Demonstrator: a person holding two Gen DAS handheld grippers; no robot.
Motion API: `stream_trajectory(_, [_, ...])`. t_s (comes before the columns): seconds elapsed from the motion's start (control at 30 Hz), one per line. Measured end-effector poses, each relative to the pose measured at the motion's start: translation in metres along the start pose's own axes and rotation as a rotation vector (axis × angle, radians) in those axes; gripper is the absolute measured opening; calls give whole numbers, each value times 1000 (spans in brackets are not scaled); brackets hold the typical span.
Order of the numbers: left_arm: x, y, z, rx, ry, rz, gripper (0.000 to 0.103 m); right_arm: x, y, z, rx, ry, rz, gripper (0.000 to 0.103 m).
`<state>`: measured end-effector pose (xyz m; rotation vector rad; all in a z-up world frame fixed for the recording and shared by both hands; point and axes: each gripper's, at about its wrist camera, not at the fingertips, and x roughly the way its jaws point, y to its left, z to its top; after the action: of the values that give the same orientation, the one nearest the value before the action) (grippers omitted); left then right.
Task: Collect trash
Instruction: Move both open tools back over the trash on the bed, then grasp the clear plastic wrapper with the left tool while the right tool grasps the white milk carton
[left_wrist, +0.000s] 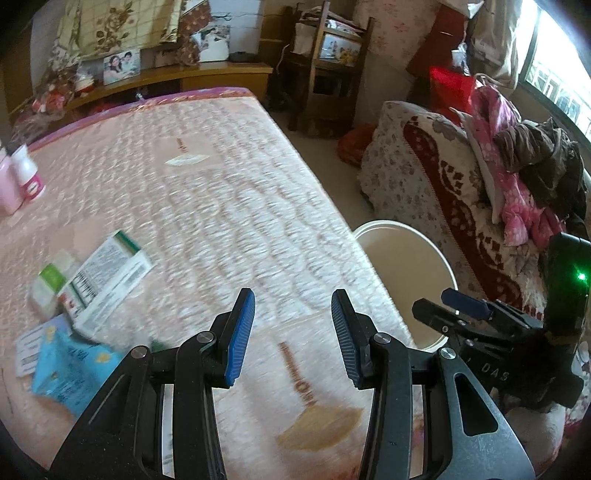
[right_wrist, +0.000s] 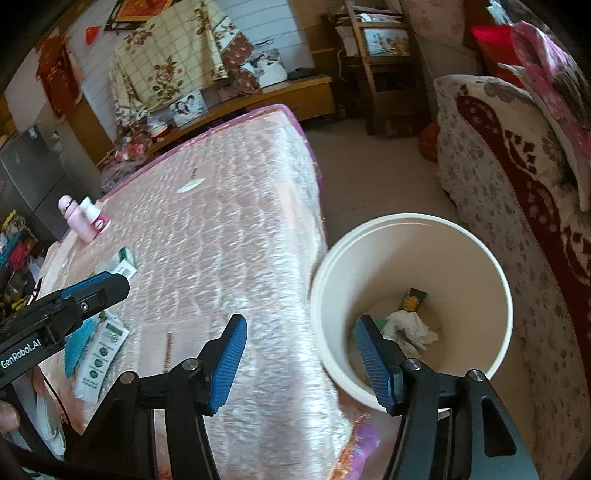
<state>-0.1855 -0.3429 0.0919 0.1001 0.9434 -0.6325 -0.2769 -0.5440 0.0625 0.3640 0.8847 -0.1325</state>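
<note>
both the left hand-held gripper (left_wrist: 293, 334) and right hand-held gripper (right_wrist: 300, 360) are held apart, empty; crumpled tissue (right_wrist: 410, 326) is seen inside the white bucket (right_wrist: 480, 251) at lower right.

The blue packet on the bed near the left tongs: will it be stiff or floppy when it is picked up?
Probably floppy: the blue packet looks like thin, creased film lying flat on the mattress. Likely light, and it may slip from the tongs.
</note>
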Motion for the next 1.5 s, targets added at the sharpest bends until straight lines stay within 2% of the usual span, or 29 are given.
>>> stream_trajectory(0.33, [-25,47,-21,-23,27,54,41,11,53,-2,-83,26,65,60])
stream_trajectory(0.53, [-14,72,-34,-16,119,29,41,17,81,-5,-126,42,102,61])
stream_trajectory(0.67, [-28,98,-48,-19,136,57,41,16,93,-6,-149,45,115,61])
stream_trajectory(0.77, [-42,128,-61,-68,159,52,41,17,103,-8,-164,49,125,63])
stream_trajectory(0.97, [-80,181,-83,-170,138,93,41,27,127,-12,-192,83,177,64])
stream_trajectory(1.13, [-100,202,-88,-217,97,107,41,39,154,-18,-211,134,235,64])
stream_trajectory(1.37, [-113,211,-101,-196,91,100,41,53,196,-29,-240,188,286,68])
stream_trajectory(1.5, [-112,218,-107,-193,90,131,41,63,214,-32,-227,213,298,69])
